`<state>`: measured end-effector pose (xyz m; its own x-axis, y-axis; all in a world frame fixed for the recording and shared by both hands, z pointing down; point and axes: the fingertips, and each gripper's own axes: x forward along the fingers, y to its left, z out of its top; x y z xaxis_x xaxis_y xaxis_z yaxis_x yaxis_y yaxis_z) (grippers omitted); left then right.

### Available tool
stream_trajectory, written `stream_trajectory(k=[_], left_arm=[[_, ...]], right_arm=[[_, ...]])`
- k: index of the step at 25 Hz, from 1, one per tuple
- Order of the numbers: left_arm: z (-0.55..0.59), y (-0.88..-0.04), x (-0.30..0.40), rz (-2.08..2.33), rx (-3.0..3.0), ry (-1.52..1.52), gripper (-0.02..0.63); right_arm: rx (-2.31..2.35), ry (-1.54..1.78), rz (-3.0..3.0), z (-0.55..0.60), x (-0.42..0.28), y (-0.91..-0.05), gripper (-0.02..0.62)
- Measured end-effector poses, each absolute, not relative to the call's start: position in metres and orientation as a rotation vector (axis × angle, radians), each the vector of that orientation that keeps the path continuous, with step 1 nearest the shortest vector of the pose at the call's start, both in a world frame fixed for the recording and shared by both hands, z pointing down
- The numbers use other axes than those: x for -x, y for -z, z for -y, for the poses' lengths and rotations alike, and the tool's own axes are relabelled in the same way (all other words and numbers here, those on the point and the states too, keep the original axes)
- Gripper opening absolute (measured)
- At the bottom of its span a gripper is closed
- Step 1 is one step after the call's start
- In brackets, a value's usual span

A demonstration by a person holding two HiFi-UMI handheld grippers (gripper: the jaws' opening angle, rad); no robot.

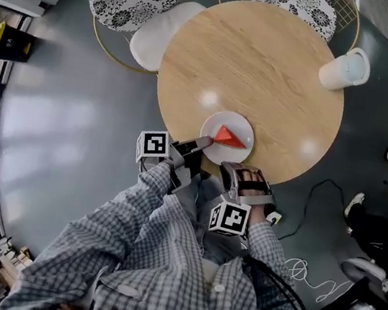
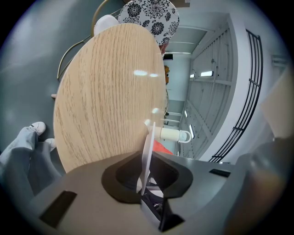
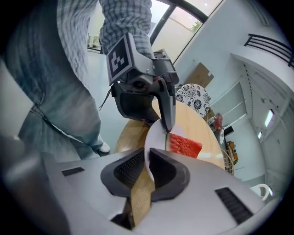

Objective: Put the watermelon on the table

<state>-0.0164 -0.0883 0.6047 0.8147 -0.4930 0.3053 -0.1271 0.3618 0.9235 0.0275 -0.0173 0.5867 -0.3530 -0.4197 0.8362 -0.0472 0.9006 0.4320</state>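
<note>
**A:** Start with the big thing. Where does everything sit?

**B:** On the round wooden surface (image 1: 267, 60). The white plate (image 1: 243, 124) is at its near edge, right in front of the person. Whether it rests flat or hangs just above the wood, I can't tell.

**A:** And the plate itself, how will it handle?

**B:** Stiff, smooth and breakable, I'd judge. The rim is thin and glossy, so a pinch could slide. It should come down level and gently, never dropped.

**A:** And the watermelon?

**B:** It's one red wedge (image 1: 229, 137) lying loose in the middle of the plate, touching neither gripper. It looks light, soft and wet. Squeezing it would bruise it, and any tilt could send it skating off. The rim is the better place to take hold, not the fruit.

**A:** Is that what's happening?

**B:** Yes. The left gripper (image 1: 207, 143) has its fingers clenched on the rim at the plate's left. Its own view shows the plate edge-on between them. The right gripper (image 1: 235, 170) is at the near rim. The thin white edge runs between its fingers, which look clamped onto it, with the wood just beneath.

**A:** Two holds, then.

**B:** That's sensible for keeping it level.
</note>
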Motion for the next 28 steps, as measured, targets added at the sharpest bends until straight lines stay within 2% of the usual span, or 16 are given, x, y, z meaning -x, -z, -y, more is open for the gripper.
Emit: stream_trajectory(k=[8,9,11,13,22,28], left_arm=[[0.090,-0.594,0.014,0.603,-1.307,0.241,0.056],[0.090,-0.593,0.014,0.594,-1.308,0.250,0.068],[0.091,-0.586,0.015,0.574,-1.289,0.293,0.158],[0.095,-0.576,0.018,0.565,-1.275,0.358,0.193],[0.077,-0.568,0.065,0.629,-1.272,0.396,0.192],[0.067,-0.555,0.068,0.605,-1.331,0.432,0.172]], right_arm=[[-0.355,0.346,1.910,0.017,-0.028,-0.584,0.041],[-0.359,0.342,1.910,0.017,-0.027,-0.583,0.041],[-0.357,0.345,1.907,0.016,-0.025,-0.582,0.041],[-0.347,0.342,1.906,0.016,-0.025,-0.583,0.041],[-0.293,0.308,1.915,0.016,-0.020,-0.593,0.043],[-0.277,0.273,1.910,0.012,-0.021,-0.607,0.043]])
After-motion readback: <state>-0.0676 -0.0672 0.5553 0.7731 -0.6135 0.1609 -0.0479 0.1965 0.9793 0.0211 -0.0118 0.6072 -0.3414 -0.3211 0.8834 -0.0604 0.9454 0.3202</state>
